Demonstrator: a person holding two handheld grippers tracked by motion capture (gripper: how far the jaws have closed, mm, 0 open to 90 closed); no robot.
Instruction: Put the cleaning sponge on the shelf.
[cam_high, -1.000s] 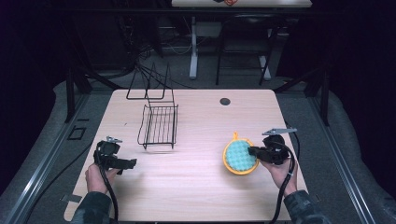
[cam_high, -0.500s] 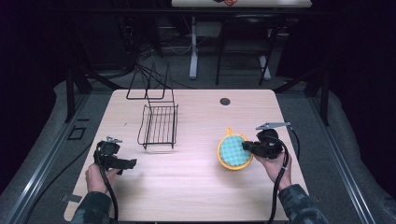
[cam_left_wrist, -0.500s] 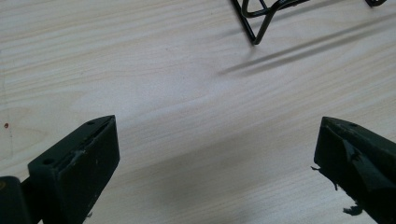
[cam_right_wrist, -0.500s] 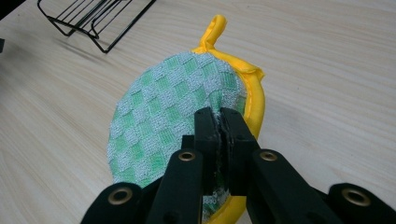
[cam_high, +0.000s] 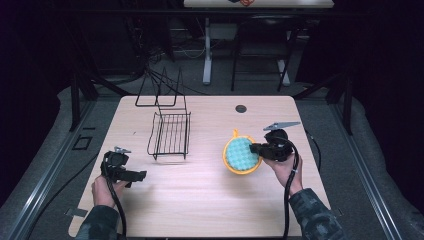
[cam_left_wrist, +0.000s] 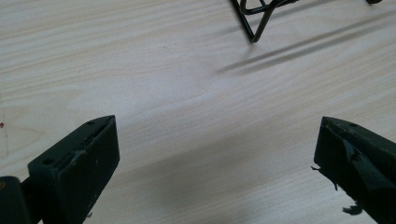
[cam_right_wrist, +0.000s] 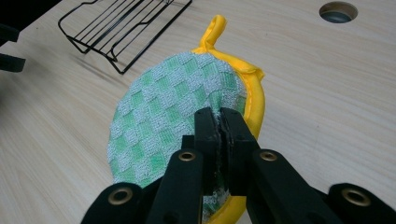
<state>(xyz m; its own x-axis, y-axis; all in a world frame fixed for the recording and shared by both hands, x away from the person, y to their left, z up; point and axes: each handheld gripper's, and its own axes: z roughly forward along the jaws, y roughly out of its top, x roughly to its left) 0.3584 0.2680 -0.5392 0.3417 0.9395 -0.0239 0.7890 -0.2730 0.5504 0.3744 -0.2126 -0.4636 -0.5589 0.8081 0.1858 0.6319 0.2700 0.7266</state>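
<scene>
While the right gripper (cam_high: 254, 148) is clamped tight on the edge of a round pot holder (cam_high: 241, 154), green-checked w/ yellow rim and loop, the cloth is lifted on its edge, tilted above the wooden table (cam_high: 210, 200), right of centre. In the right gripper view its jaws pinch the cloth near the yellow rim. The left gripper (cam_high: 141, 175) rests low at the front-left, jaws wide apart, nothing btw them. A black wire rack (cam_high: 171, 134) stands behind it.

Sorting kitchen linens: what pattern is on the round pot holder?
Green-and-white checks with yellow trim on the pot holder; clearest in the right gripper view.
</scene>
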